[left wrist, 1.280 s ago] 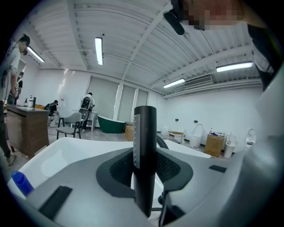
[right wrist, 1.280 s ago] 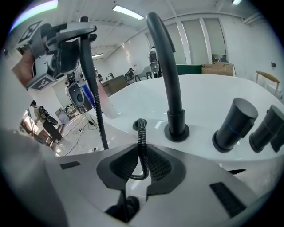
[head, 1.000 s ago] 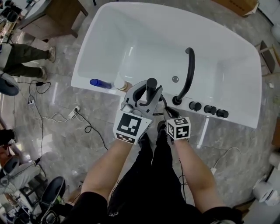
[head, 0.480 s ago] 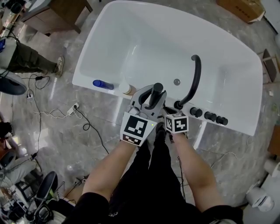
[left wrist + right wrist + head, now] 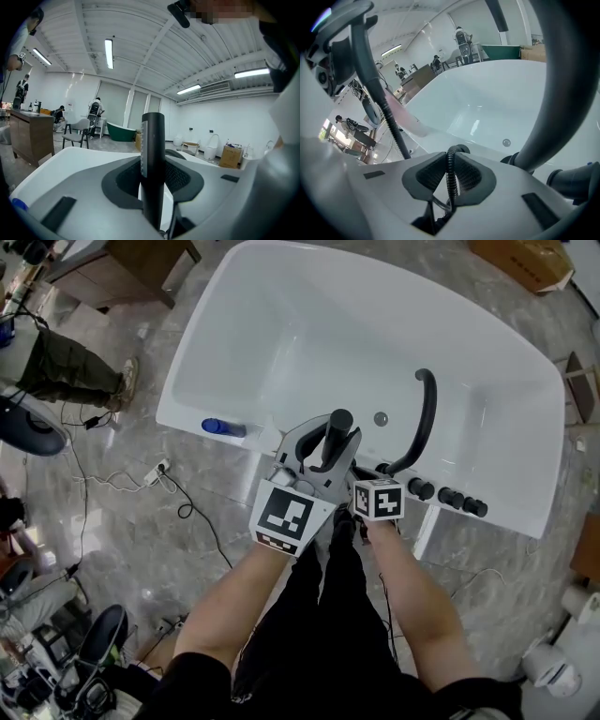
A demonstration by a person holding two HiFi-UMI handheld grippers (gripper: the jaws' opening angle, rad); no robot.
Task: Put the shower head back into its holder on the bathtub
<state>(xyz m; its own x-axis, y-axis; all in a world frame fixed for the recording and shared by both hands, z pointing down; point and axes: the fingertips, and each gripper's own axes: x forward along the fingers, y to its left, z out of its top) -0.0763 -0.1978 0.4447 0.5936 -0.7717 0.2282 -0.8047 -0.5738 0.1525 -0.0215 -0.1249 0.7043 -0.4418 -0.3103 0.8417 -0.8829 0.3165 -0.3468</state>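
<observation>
The black shower head (image 5: 334, 432) stands upright between the pads of my left gripper (image 5: 323, 448), just in front of the white bathtub's near rim (image 5: 234, 442). In the left gripper view its handle (image 5: 153, 154) fills the gap between the jaws, which are shut on it. My right gripper (image 5: 450, 177) is shut on the black ribbed hose (image 5: 450, 171), low beside the tub's rim. In the head view only its marker cube (image 5: 380, 500) shows; its jaws are hidden. I cannot make out the holder for certain.
A black curved faucet spout (image 5: 424, 418) rises from the rim to the right, with three black knobs (image 5: 448, 498) beside it. A blue bottle (image 5: 220, 427) lies on the rim at left. Cables (image 5: 178, 498) trail over the marble floor, and a person (image 5: 56, 371) stands at far left.
Both grippers have edged a little toward the tub's rim and closer together. The left still holds the shower head and the right still holds the hose.
</observation>
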